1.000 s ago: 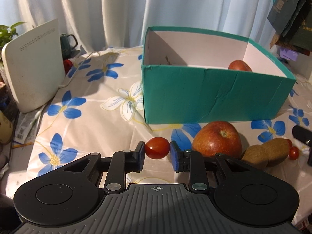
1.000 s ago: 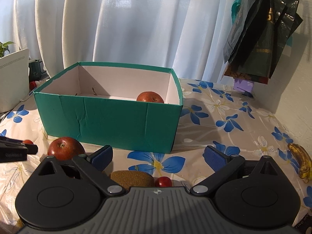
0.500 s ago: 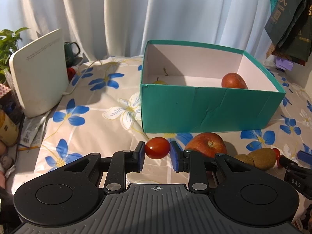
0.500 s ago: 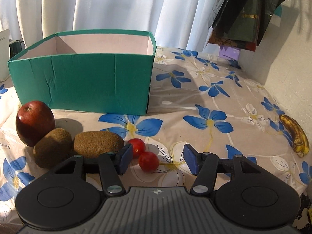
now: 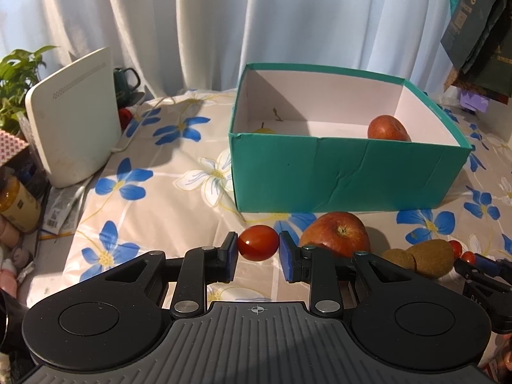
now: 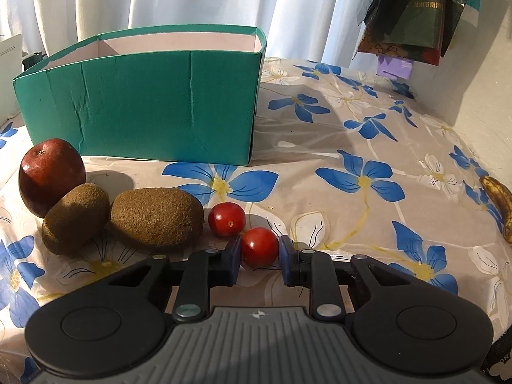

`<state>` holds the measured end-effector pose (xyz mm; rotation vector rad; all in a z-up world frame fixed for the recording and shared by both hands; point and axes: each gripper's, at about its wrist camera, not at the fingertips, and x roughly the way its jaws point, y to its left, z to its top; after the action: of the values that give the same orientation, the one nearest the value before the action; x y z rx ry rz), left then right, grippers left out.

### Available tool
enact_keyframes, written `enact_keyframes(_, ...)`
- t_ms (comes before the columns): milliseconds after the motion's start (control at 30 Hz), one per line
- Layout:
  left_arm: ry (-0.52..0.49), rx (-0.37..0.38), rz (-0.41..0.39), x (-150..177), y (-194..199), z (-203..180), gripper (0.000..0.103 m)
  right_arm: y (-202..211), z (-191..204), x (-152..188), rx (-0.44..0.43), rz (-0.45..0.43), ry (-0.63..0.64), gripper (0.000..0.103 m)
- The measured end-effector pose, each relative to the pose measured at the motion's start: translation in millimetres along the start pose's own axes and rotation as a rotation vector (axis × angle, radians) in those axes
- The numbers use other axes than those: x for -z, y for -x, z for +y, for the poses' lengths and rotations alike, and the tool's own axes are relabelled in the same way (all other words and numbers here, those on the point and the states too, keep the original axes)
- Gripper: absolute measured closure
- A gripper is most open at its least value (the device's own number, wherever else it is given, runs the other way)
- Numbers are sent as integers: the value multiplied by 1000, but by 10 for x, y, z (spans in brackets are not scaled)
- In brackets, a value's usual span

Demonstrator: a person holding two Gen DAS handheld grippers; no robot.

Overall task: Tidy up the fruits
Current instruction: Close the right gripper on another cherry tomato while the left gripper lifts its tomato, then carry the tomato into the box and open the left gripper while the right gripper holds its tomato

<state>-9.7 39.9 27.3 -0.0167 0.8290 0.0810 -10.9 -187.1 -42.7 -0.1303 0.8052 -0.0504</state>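
My left gripper [image 5: 258, 249] is shut on a cherry tomato [image 5: 258, 243] and holds it above the tablecloth in front of the green box [image 5: 339, 176]. A red apple [image 5: 388, 128] lies inside the box. My right gripper [image 6: 259, 256] is shut on a second cherry tomato [image 6: 259, 246] down at the tablecloth. A third cherry tomato [image 6: 226, 219], two kiwis [image 6: 156, 217] [image 6: 75, 218] and a red apple [image 6: 51, 176] lie just left of it. The right gripper's fingers [image 5: 470, 267] also show at the right edge of the left wrist view.
A white router [image 5: 73, 121], a dark mug [image 5: 126, 80], a plant [image 5: 16, 76] and jars [image 5: 16, 204] stand at the left. A brown banana [image 6: 497, 204] lies at the right near the wall. Dark bags [image 6: 416, 9] hang at the upper right.
My left gripper has risen and drawn back with its tomato, so more of the box's inside shows. My right gripper has dropped low, moved forward and closed on a cherry tomato.
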Motion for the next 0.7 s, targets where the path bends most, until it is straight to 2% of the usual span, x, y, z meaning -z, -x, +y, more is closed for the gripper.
enact_keyframes(233,5,-35,-23,-208,107,-68,72,127,-86,-36,-6,-37,-19,79)
enact_keyframes(367,18,-50,-57,-460,185,-114,72,310,-135,-168,-17,-101,-45,79)
enact_keyframes(500,-13,-82,-88,-711,180,-190,72,470,-122,-267,-32,-163,-40,79)
enact_keyframes(700,-15,-102,-149,-1069,141,-282,72,595,-115,-327,-53,-208,-52,79)
